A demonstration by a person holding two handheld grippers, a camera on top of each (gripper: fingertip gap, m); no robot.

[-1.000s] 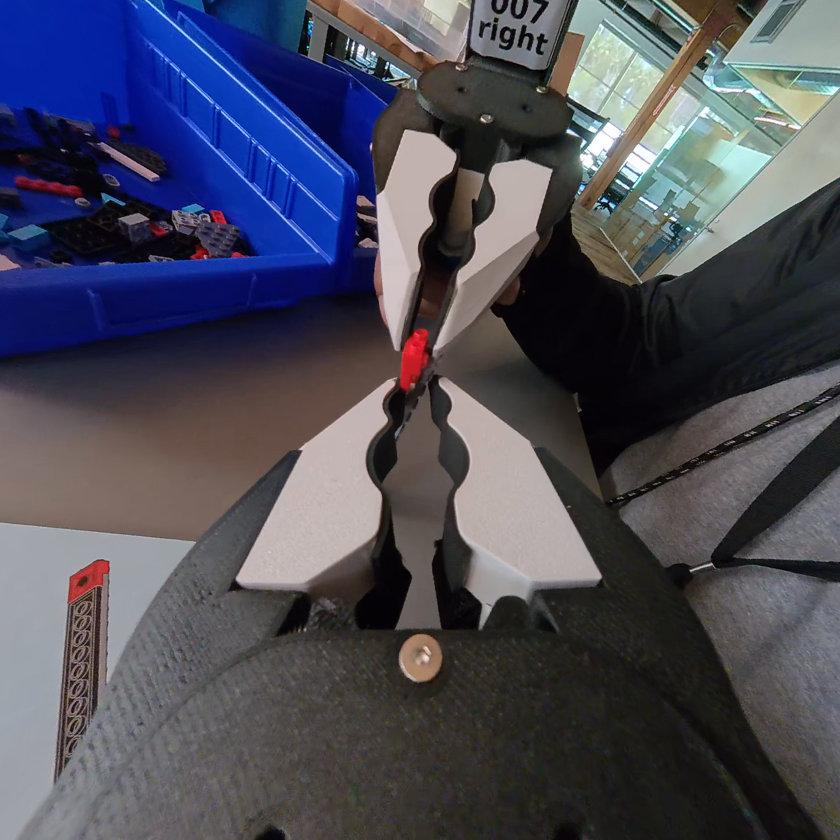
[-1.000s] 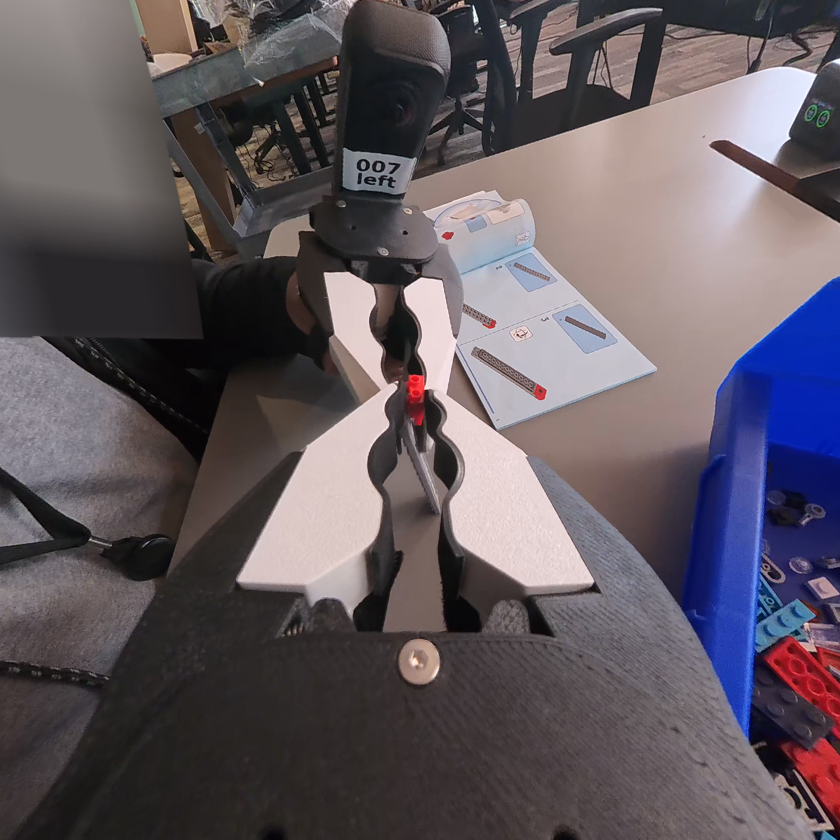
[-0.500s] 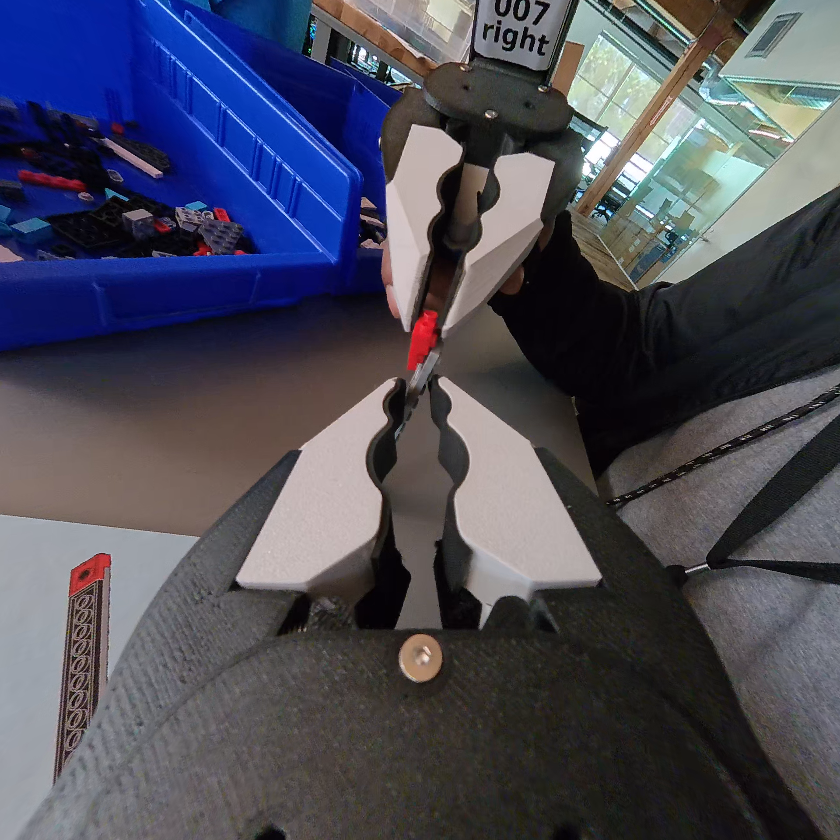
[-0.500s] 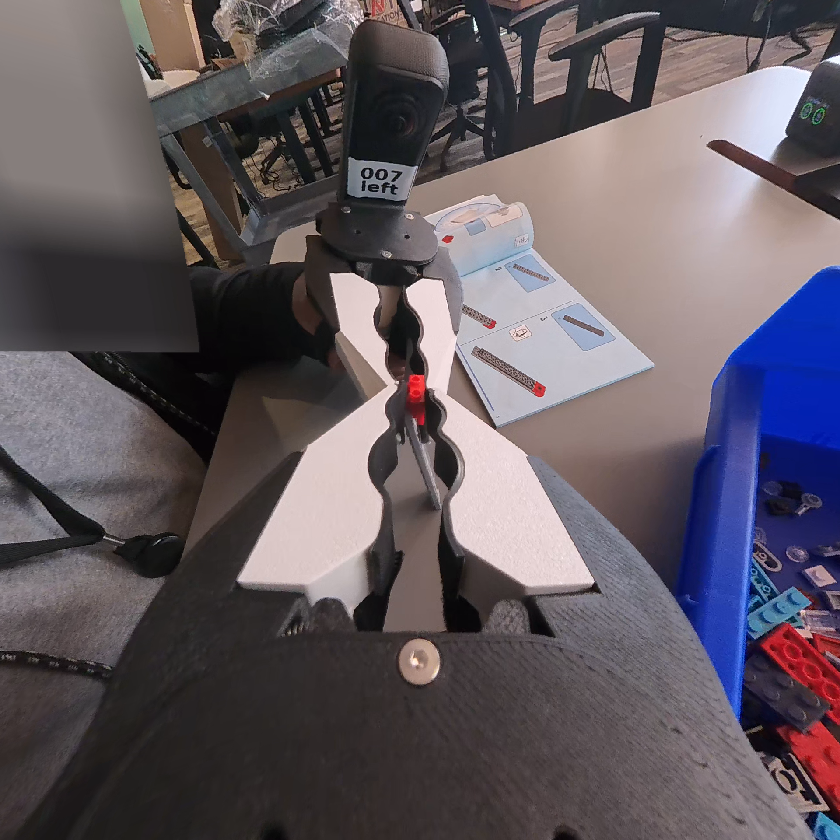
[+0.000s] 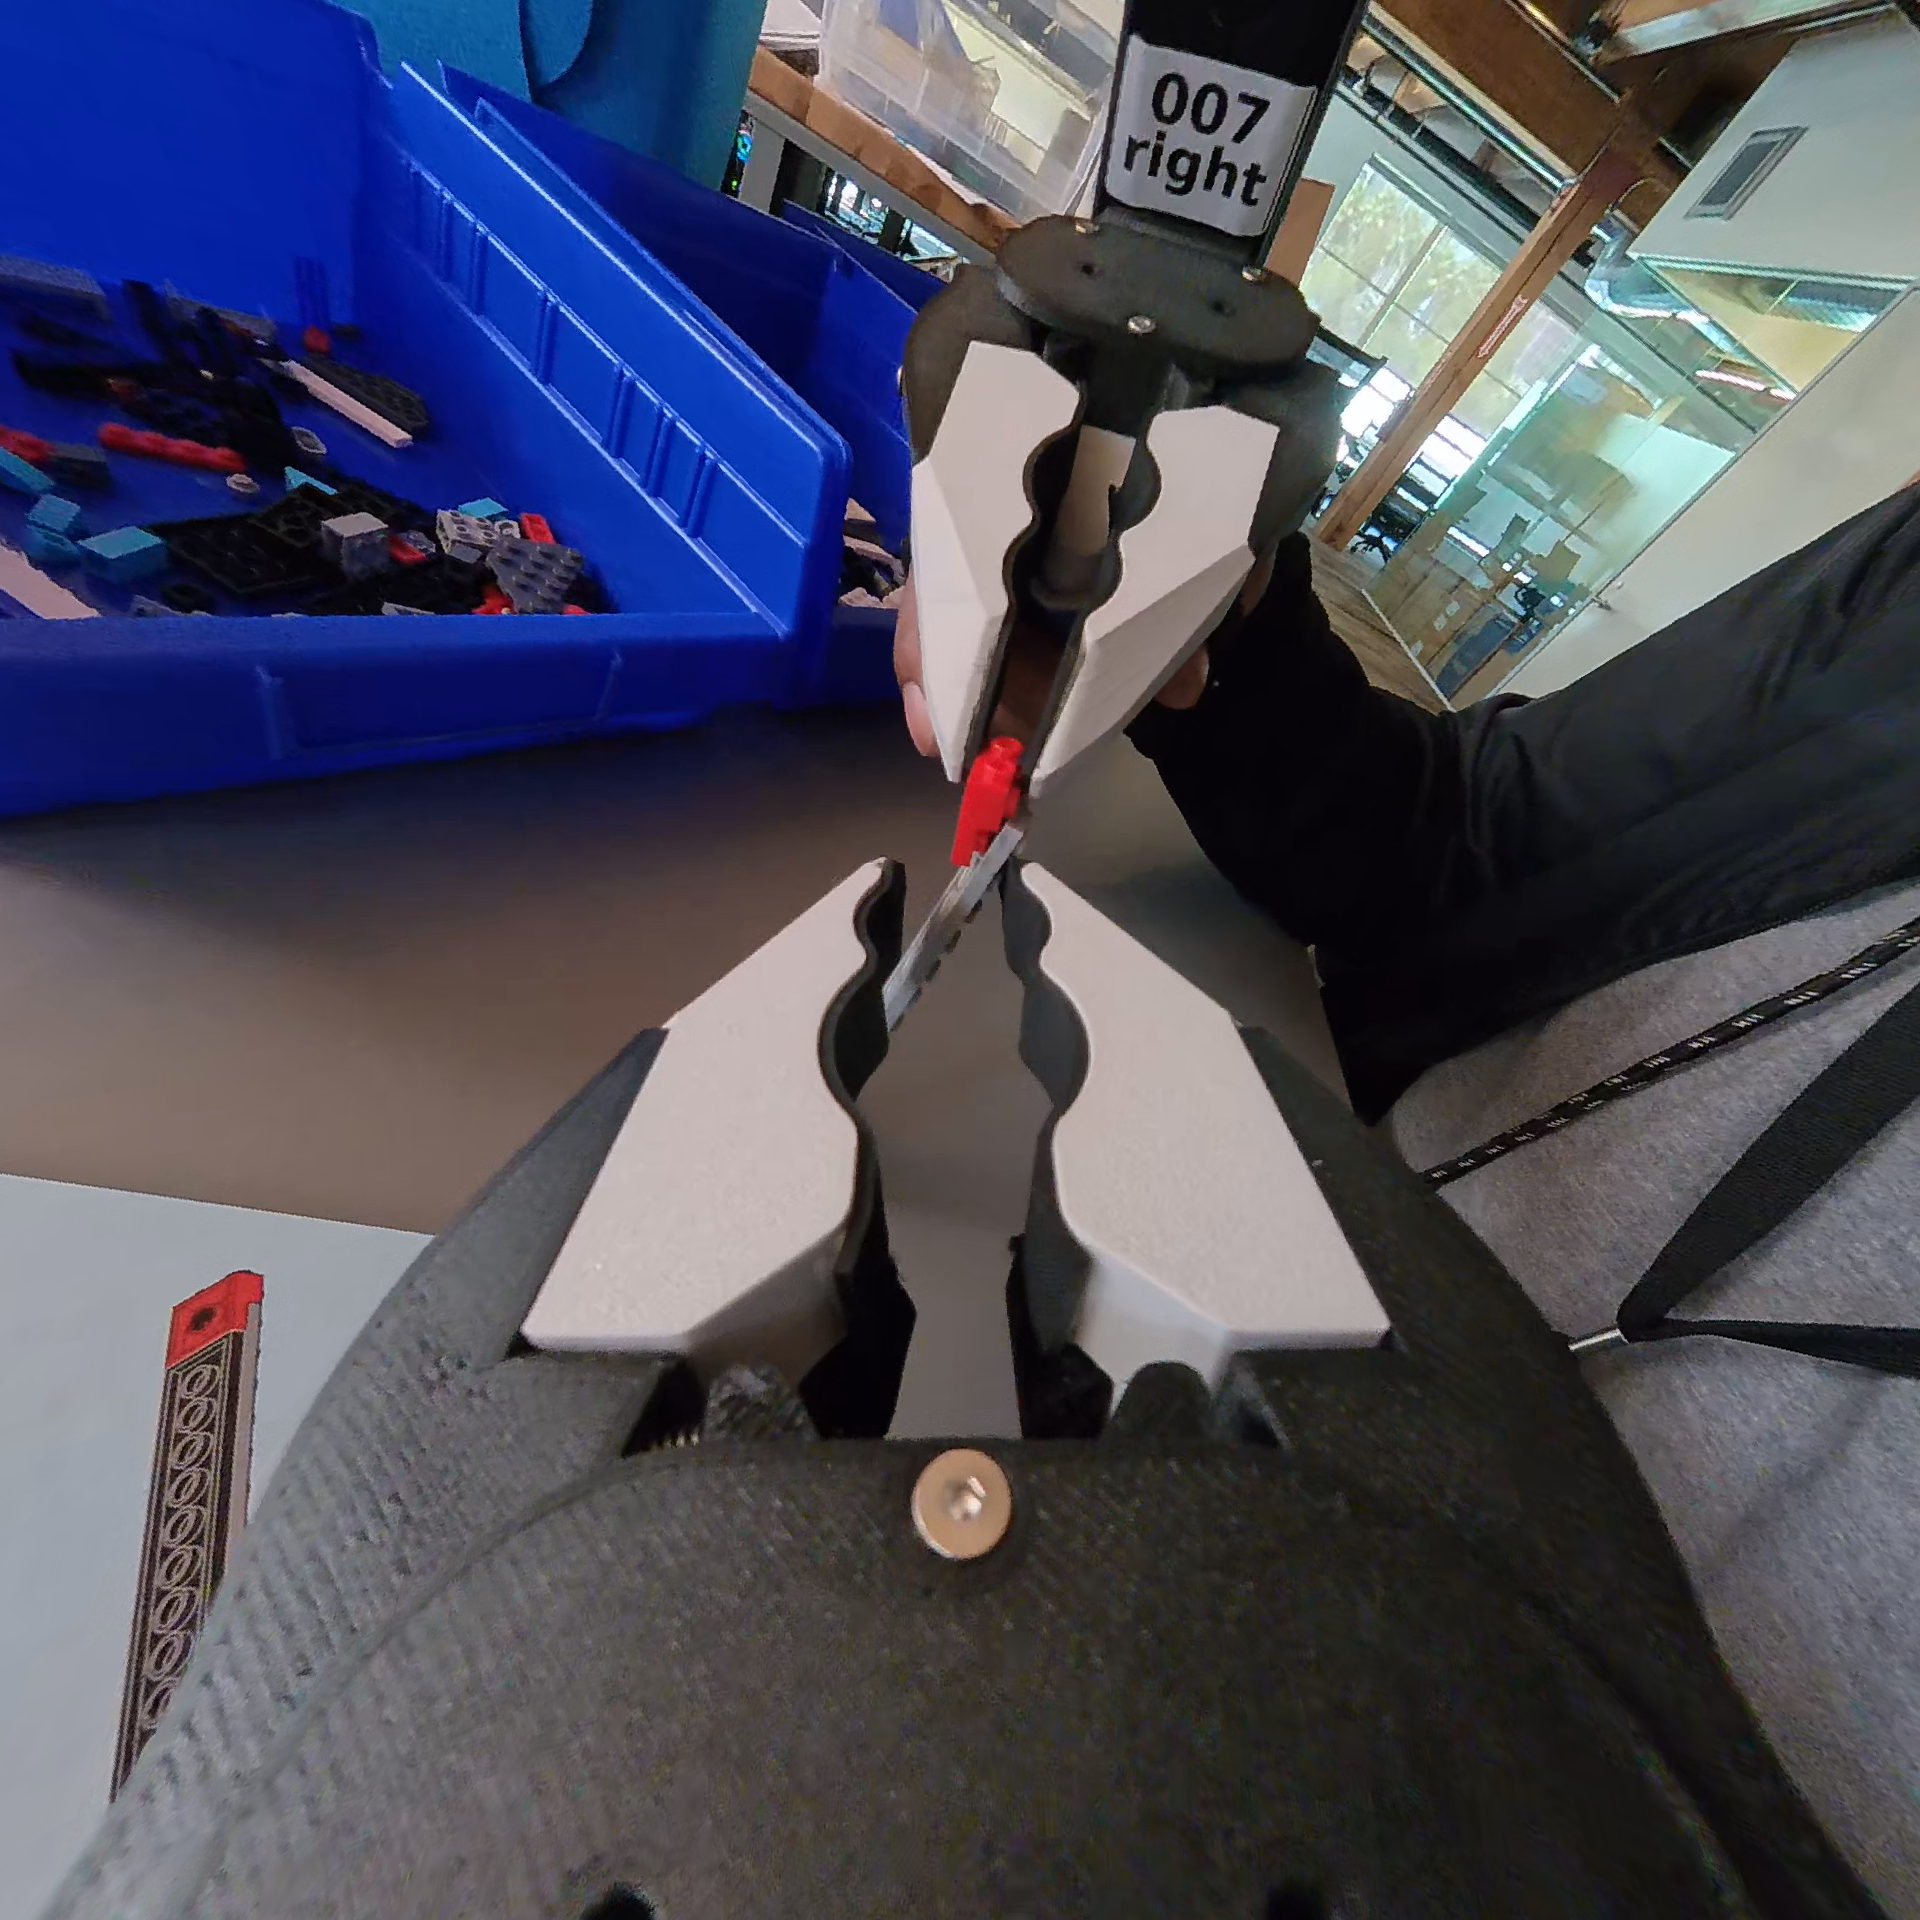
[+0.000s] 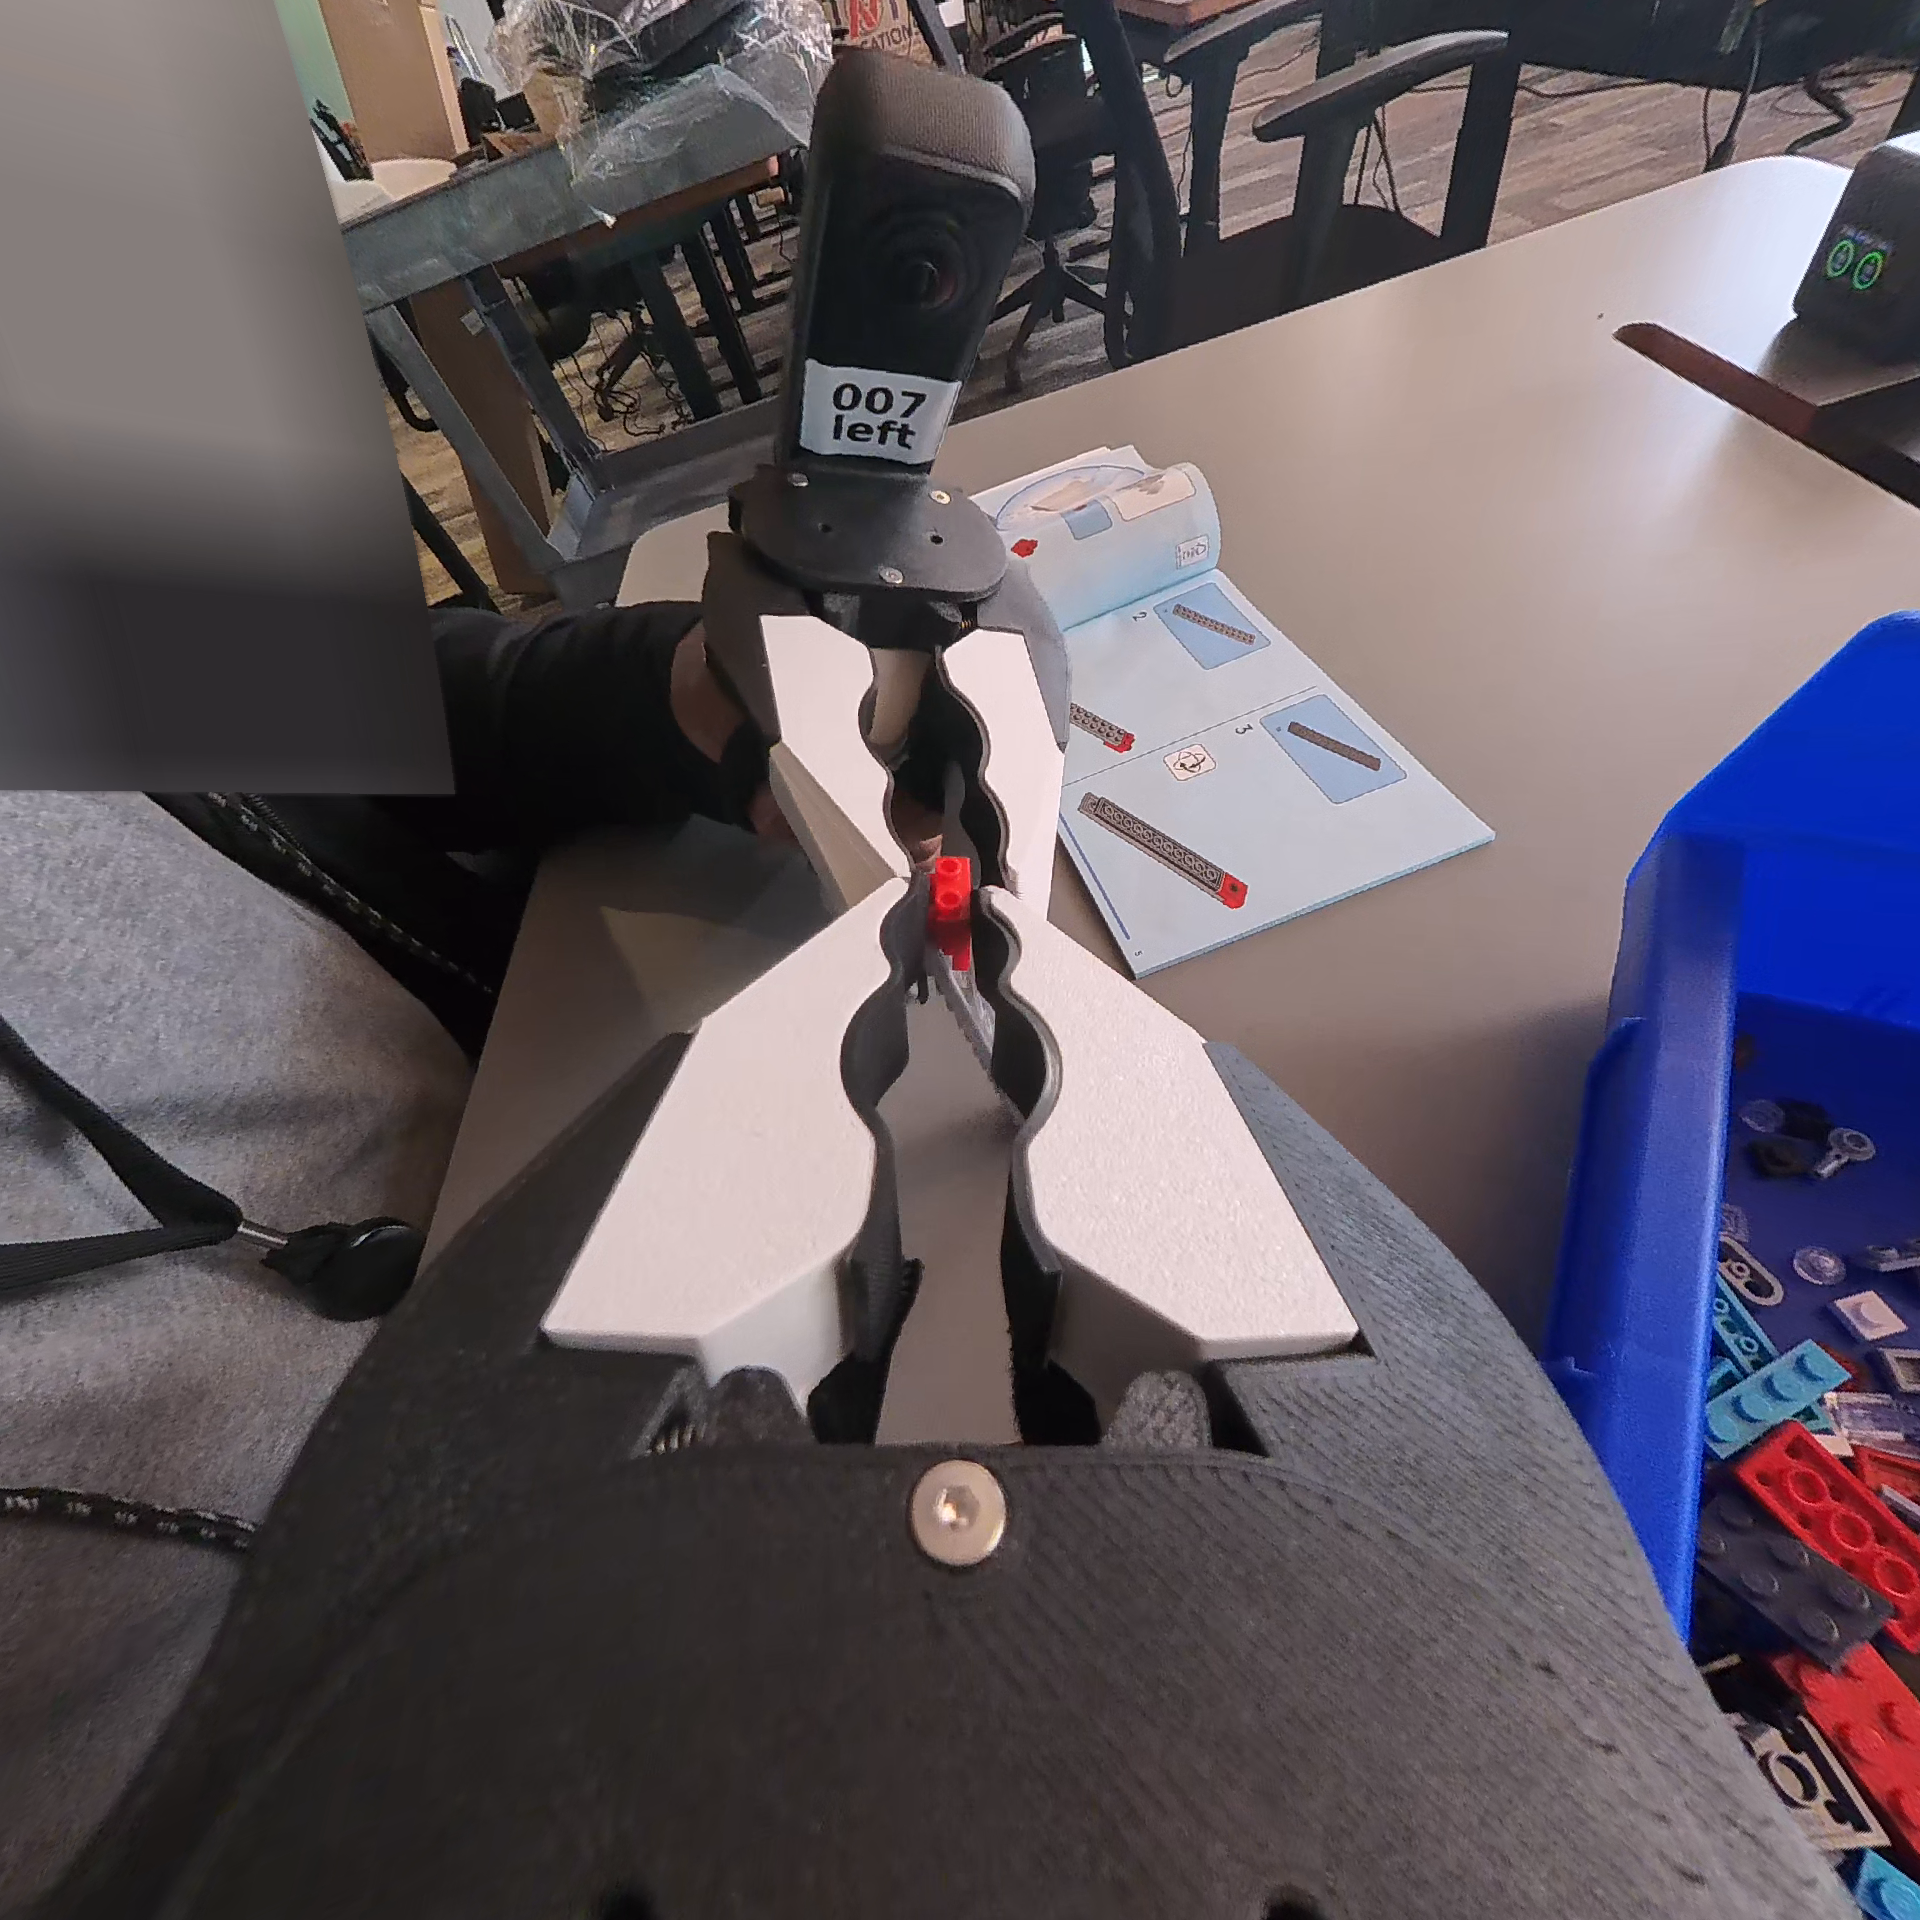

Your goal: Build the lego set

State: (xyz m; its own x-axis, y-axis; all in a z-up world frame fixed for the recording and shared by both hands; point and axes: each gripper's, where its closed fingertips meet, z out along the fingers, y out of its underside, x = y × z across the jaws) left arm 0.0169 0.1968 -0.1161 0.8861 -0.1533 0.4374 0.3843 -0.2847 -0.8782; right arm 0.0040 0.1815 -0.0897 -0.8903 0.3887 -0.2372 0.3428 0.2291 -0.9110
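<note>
Right gripper (image 6: 948,902) fingers pinch a grey studded beam (image 5: 940,935) with red end; left gripper (image 5: 954,868) fingers apart.

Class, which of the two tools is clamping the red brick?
The right tool: its tips pinch the red brick, while the left tool stands open around the grey beam below it.

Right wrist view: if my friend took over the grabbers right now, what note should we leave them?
Right gripper: shut on the red piece.
Left gripper: jaws close around the grey beam; whether it grips is unclear.
Done: the red piece sits at the beam's end; I cannot tell if it is fully seated.
Left: check it against the open booklet, then probably fetch the next parts from the blue bin.
</note>
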